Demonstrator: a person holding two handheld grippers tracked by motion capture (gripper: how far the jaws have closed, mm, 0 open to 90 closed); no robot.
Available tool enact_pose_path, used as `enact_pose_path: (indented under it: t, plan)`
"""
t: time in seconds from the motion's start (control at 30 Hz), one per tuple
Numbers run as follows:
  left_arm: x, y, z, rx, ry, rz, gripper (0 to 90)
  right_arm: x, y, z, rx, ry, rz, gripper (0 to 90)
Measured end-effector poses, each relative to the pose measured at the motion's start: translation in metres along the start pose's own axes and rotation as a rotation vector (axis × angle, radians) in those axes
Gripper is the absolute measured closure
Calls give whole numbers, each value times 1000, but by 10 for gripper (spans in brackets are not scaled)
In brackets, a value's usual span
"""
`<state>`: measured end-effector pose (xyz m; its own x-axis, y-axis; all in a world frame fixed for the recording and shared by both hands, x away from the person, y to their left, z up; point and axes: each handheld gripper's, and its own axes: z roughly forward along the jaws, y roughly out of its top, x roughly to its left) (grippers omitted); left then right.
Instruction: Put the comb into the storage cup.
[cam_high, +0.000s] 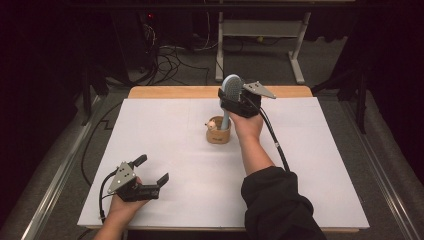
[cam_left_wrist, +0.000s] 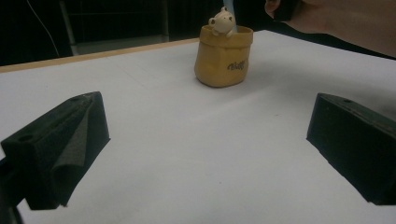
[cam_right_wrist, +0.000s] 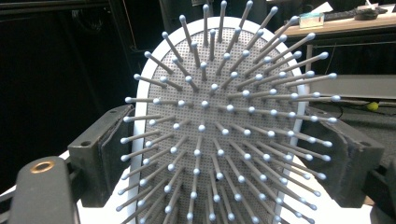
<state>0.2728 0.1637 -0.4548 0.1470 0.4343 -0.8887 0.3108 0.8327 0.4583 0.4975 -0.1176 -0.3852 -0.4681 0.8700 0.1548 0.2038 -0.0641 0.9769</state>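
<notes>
Right gripper (cam_high: 239, 100): we see it raised above the far middle of the counter (cam_high: 165, 125), its fingers (cam_right_wrist: 100, 154) spread wide on either side of the head of a pale blue hairbrush (cam_right_wrist: 219, 126). In the right gripper view the pads sit against the brush's rim on both sides, so we read it as a wide grip on the head.
Hairbrush: upright, bristles facing the right gripper's camera; in the high view its handle runs down into the cup (cam_high: 218, 133).
Cup: a small yellow-brown pot with a little bear figure (cam_left_wrist: 222, 21) on its rim, standing on the white counter just below the right gripper.
Left gripper (cam_high: 150, 170): we see it low at the near left of the counter, well apart from the cup, its fingers (cam_left_wrist: 60, 149) wide open with nothing between them.
Left gripper view: looks across bare counter toward the cup.
</notes>
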Motion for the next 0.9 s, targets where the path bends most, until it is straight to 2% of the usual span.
enact_pose_path:
  t: [0.6, 0.9]
  plan:
    - [0, 0, 0, -5, 0, -2, 0, -1, -2, 2, 11, -5, -4, 131]
    - [-1, 0, 0, -2, 0, -3, 0, -2, -3, 3, 23, 6, -2, 78]
